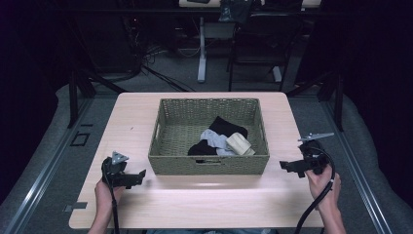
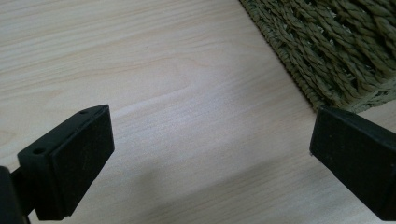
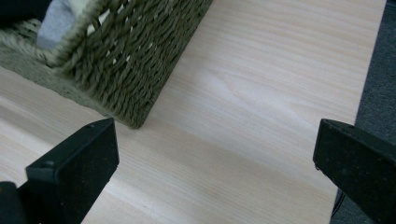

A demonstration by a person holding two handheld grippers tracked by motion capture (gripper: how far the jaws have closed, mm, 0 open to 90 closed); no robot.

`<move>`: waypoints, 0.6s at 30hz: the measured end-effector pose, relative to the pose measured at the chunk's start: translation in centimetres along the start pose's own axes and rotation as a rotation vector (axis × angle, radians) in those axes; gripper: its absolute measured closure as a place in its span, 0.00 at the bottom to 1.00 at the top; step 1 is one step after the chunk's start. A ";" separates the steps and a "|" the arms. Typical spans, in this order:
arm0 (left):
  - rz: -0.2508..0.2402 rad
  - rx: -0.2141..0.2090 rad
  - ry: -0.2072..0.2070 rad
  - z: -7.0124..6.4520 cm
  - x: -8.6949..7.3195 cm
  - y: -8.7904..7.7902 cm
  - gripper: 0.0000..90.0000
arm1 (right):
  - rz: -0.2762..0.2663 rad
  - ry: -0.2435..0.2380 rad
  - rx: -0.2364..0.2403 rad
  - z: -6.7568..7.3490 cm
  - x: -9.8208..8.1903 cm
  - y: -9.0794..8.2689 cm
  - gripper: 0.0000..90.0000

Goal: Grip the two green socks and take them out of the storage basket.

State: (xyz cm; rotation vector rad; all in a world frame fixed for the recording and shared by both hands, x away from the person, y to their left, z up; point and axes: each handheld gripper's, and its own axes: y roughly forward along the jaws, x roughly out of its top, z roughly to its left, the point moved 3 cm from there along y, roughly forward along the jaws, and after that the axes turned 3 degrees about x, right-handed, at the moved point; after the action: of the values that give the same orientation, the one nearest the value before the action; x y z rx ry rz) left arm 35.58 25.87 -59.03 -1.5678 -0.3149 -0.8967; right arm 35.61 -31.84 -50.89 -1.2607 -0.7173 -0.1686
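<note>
- Jaws of the left gripper [image 1: 141,174] stand wide apart and hold nothing; those of the right gripper [image 1: 284,166] are spread just as wide and equally empty.
- Both grippers sit low over the pale wooden surface [image 1: 204,200], one at each front corner of the olive-green woven basket [image 1: 208,164], near it but not touching.
- Inside the basket lie a black sock [image 1: 228,126], a light grey sock [image 1: 215,140] and a cream rolled sock [image 1: 238,143], bunched toward its right front.
- Judging by this, the work is at its opening: neither gripper has reached in.
- Next, a gripper must lift over the rim and descend onto a sock.
- Each hand grips from behind, jaws pointing inward toward the basket.
</note>
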 end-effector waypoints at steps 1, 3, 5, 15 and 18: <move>-0.001 0.004 -0.001 -0.1 0.0 0.0 0.00 | 0.000 0.003 0.006 0.0 0.2 -0.3 0.00; 0.000 0.000 -0.001 -0.1 0.0 0.0 0.00 | -0.005 0.001 0.015 -0.1 0.8 -0.8 0.00; 0.001 0.000 -0.001 -0.1 0.0 0.0 0.00 | -0.006 -0.001 0.013 0.0 1.0 -0.9 0.00; 0.001 0.000 -0.002 0.0 0.0 0.0 0.00 | 0.019 -0.061 0.020 1.1 4.5 -2.1 0.00; -0.001 0.000 -0.001 0.0 0.0 0.0 0.00 | 0.018 -0.069 0.027 1.4 5.3 -2.2 0.00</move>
State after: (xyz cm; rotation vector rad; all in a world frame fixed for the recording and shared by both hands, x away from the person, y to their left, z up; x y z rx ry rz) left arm 35.61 25.86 -59.05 -1.5682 -0.3163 -0.8965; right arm 38.03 -29.93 -45.89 -1.2519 -0.7652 -0.1005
